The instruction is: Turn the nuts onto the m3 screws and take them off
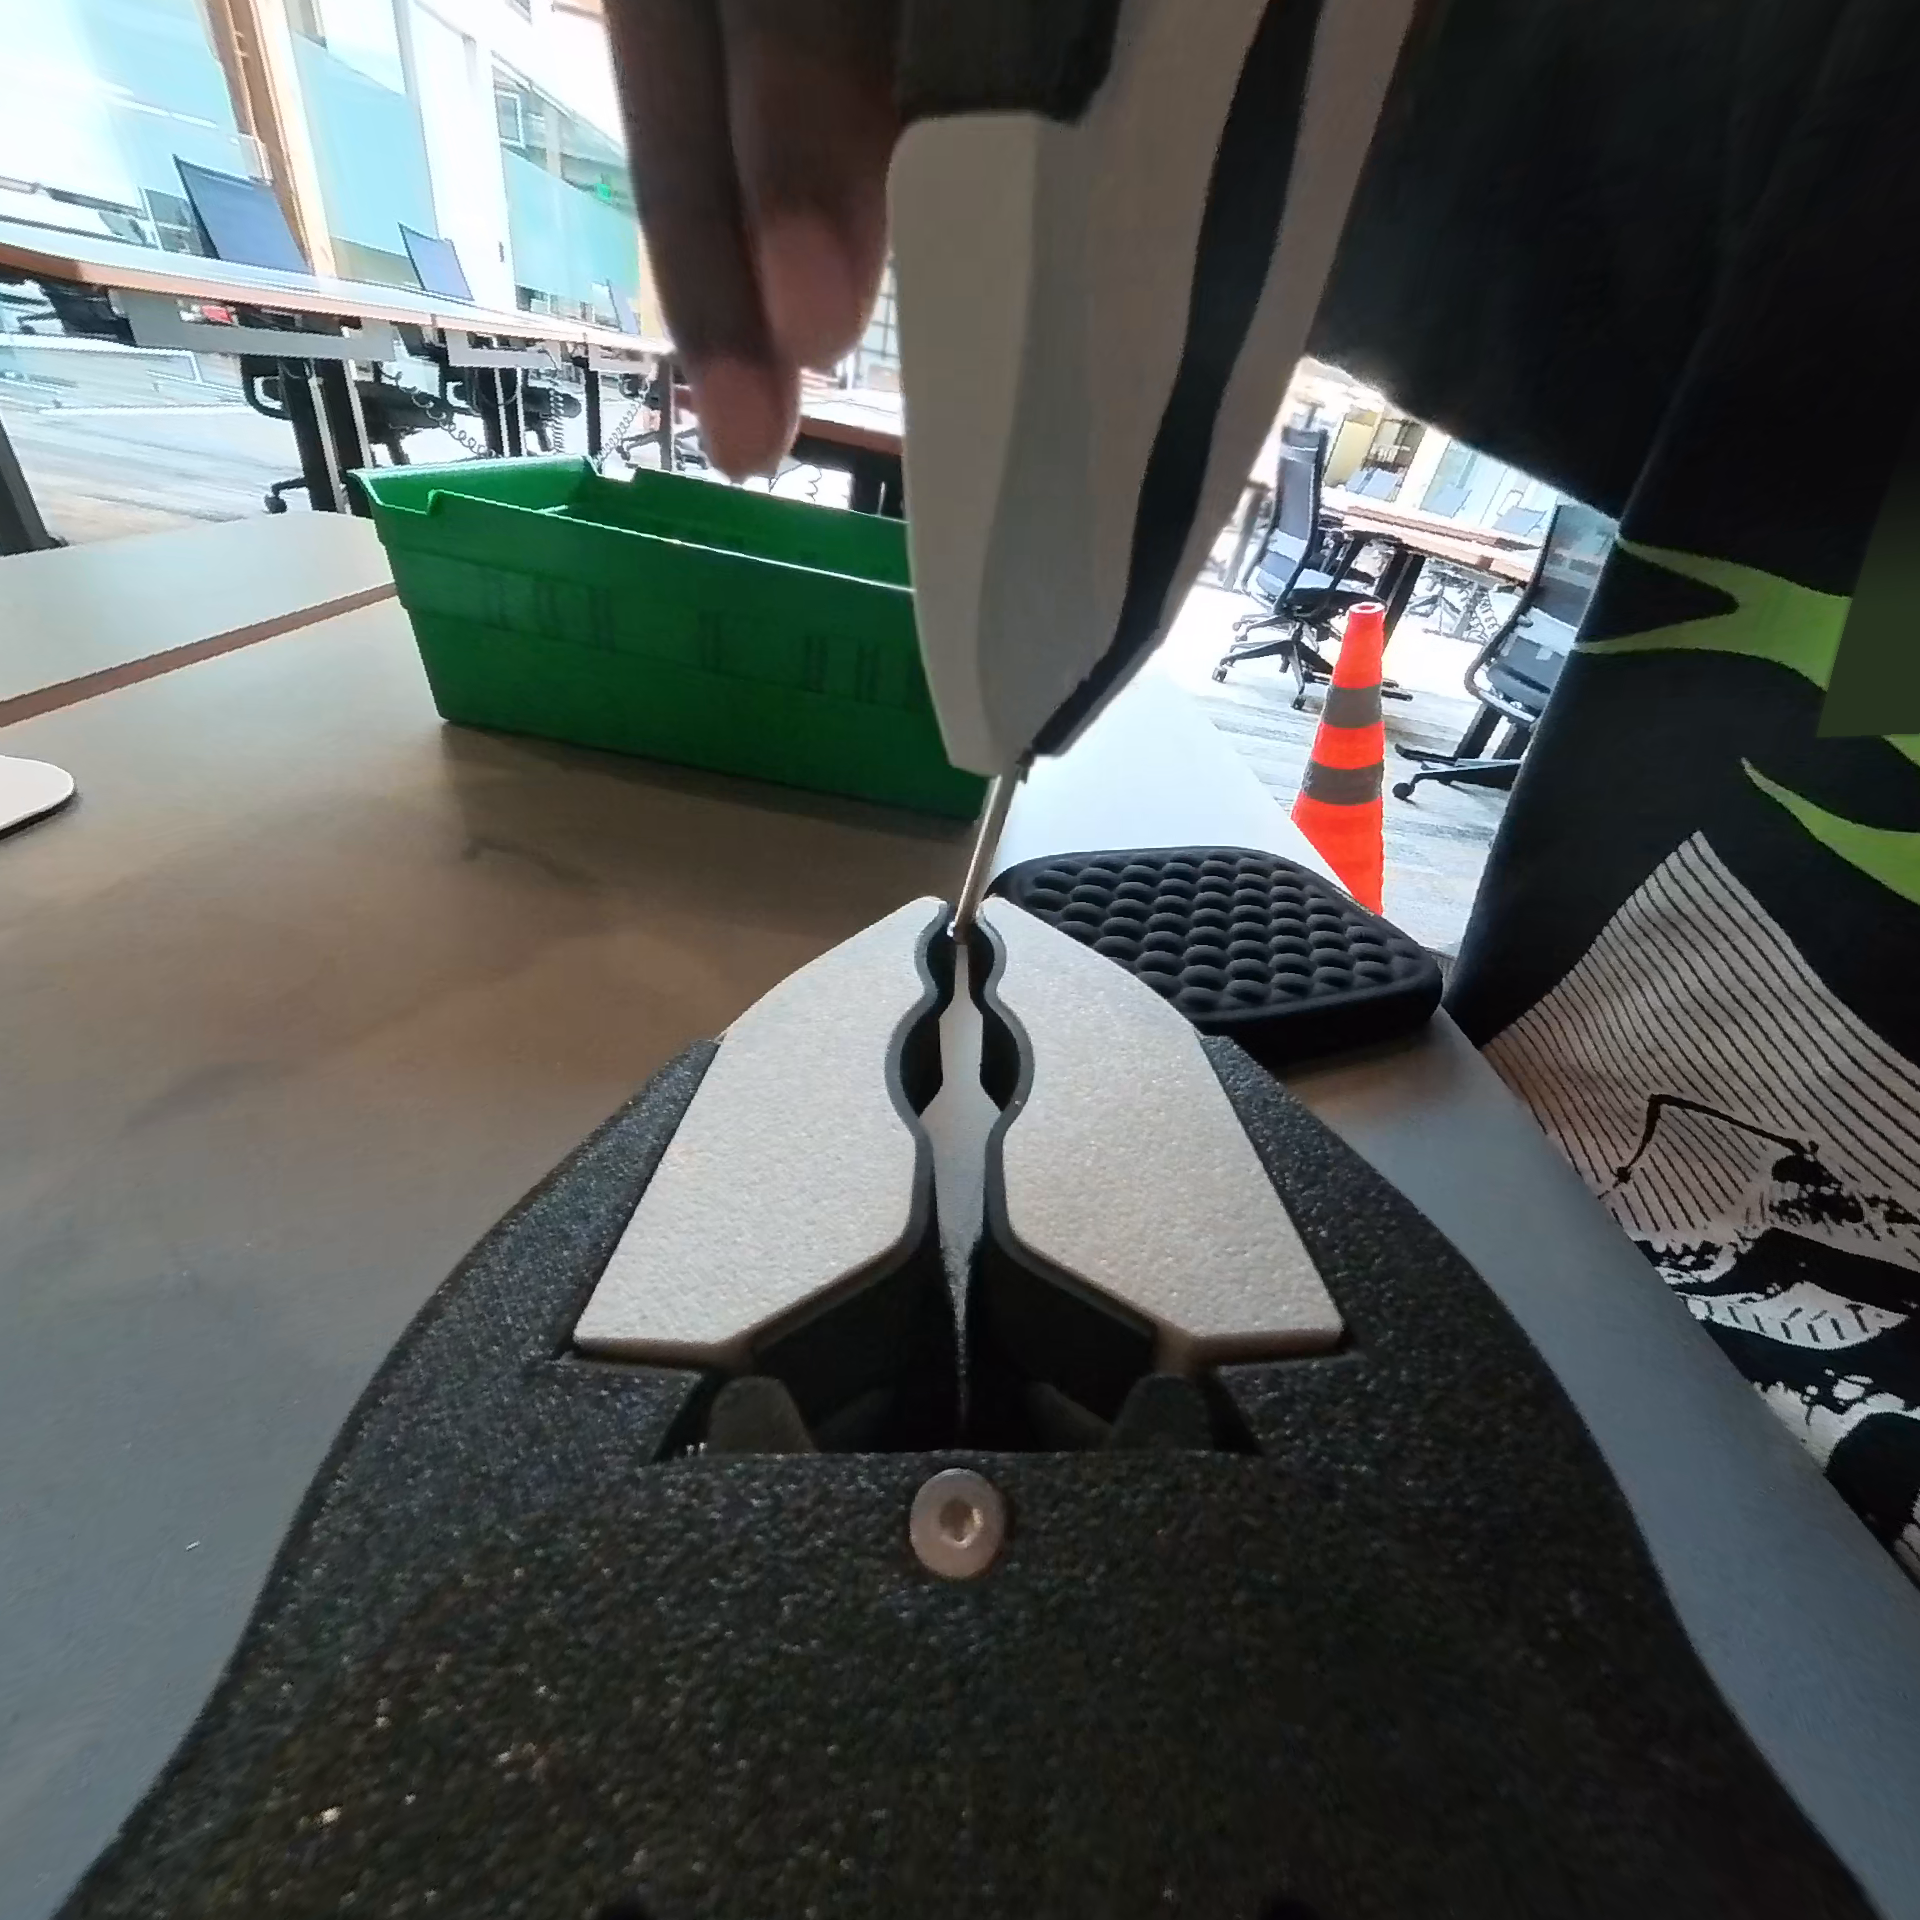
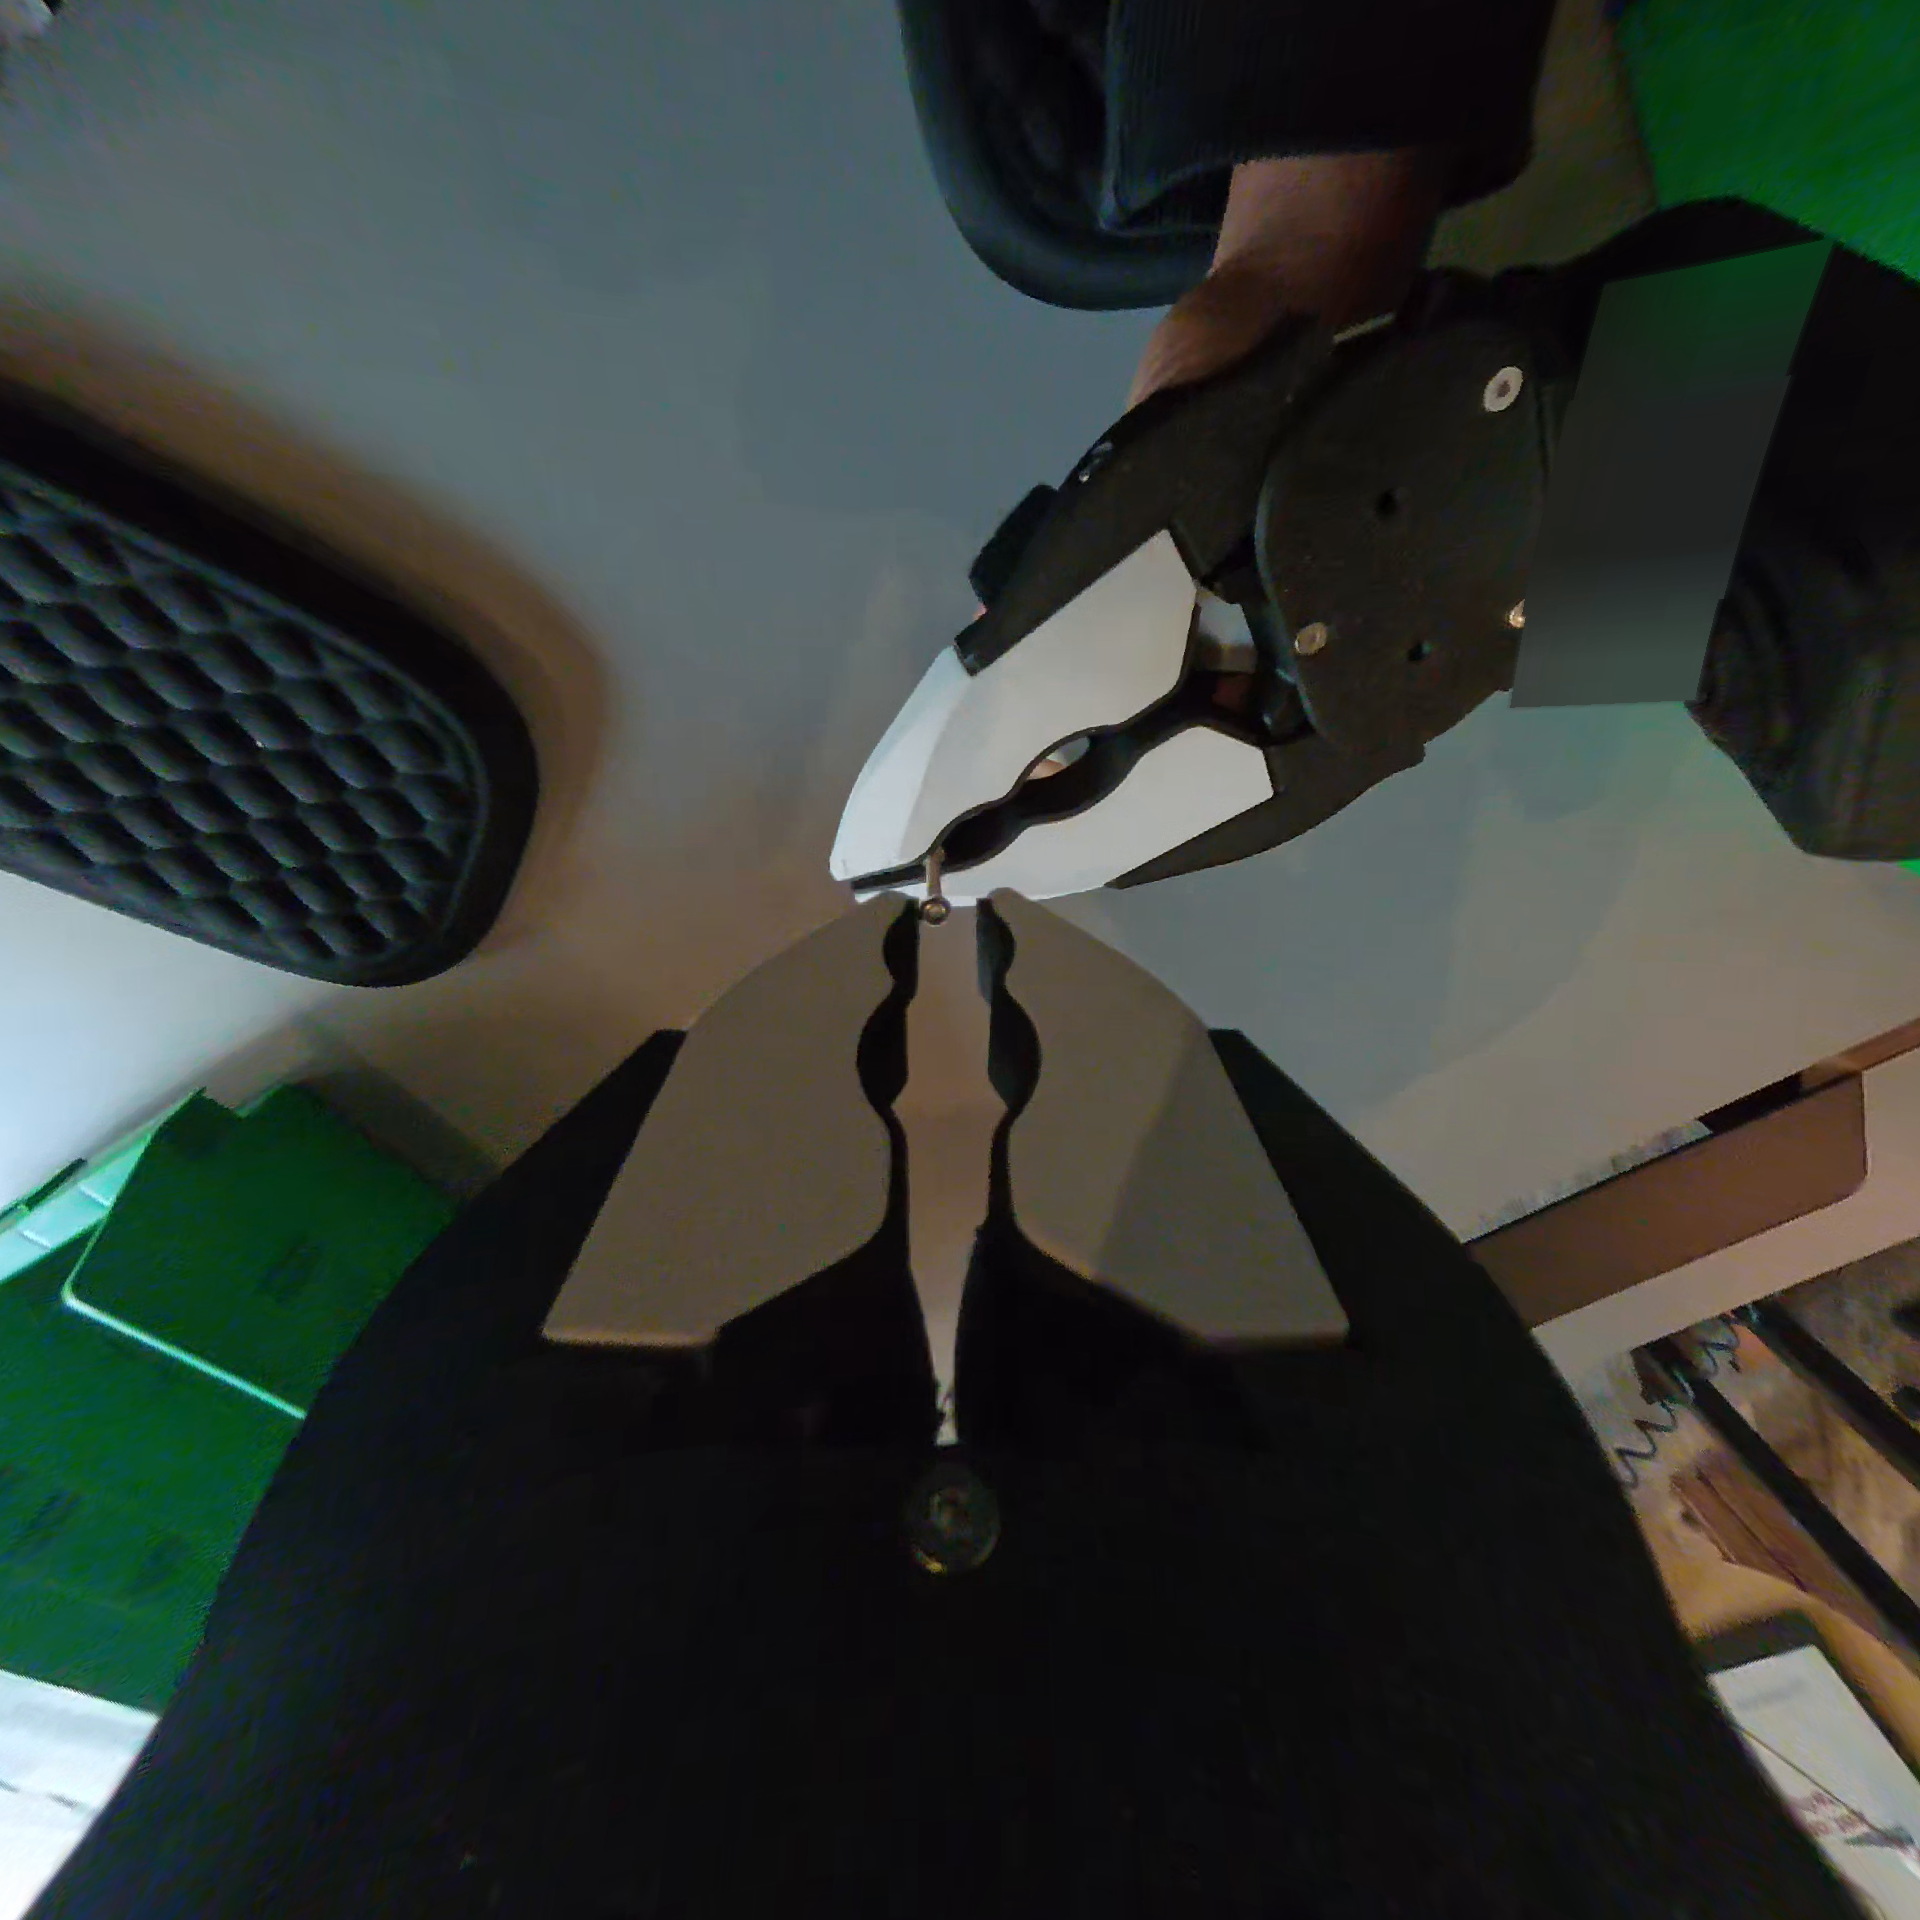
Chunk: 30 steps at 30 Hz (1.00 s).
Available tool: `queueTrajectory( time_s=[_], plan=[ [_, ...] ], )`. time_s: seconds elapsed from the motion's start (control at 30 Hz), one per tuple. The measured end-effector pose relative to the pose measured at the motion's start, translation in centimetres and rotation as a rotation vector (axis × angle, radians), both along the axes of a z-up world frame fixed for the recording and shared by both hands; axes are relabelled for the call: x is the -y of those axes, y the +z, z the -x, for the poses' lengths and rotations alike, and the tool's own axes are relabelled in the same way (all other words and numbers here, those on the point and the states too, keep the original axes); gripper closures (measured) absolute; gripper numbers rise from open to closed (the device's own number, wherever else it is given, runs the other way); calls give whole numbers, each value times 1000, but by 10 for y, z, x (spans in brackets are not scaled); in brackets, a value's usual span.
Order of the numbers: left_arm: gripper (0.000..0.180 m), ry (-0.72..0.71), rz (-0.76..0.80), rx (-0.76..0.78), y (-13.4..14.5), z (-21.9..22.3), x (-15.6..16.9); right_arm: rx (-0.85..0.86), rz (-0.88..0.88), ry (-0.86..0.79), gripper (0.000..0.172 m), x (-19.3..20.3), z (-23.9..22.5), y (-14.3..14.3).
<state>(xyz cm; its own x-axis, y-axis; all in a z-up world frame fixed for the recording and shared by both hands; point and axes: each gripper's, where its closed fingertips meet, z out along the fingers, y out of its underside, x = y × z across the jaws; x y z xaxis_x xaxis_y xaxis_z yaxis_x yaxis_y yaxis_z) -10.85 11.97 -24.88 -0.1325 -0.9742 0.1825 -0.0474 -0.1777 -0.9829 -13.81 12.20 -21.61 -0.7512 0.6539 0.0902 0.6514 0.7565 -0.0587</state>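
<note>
In the left wrist view my left gripper [image 1: 961,920] is shut on a thin metal screw [image 1: 982,842], pinched in the front notch of its tips. The screw rises to the tip of my right gripper [image 1: 1023,753], which comes down from above. In the right wrist view the left gripper [image 2: 914,875] holds the screw [image 2: 935,878] with a small nut [image 2: 936,911] on its free end. My right gripper [image 2: 951,914] stands around that nut with its jaws apart. The nut lies close to the left fingertip [image 2: 894,935], and a gap shows on the other side.
A green plastic bin [image 1: 644,634] stands on the grey table [image 1: 312,935] behind the grippers; it also shows in the right wrist view [image 2: 229,1247]. A black honeycomb pad [image 1: 1226,935] lies near the table edge. A person's hand [image 1: 748,208] and torso are close. An orange cone [image 1: 1351,748] stands on the floor. Spacing between my two grippers at the tips: around 4 centimetres.
</note>
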Motion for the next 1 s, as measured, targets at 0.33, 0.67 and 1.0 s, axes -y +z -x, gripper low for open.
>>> queueTrajectory(
  time_s=[0.33, 0.67, 1.0],
  plan=[
    [180, 25, -5, -6, -1, -1, -2, -16, 19, -395, 167, -3, -3, -3],
    [180, 24, -7, -14, -2, -1, -2, -88, 7, -808, 137, -4, -7, 0],
    [180, 0, 0, -10, -1, -1, 1, 20, 4, -26, 150, 2, -6, -2]
  ],
)
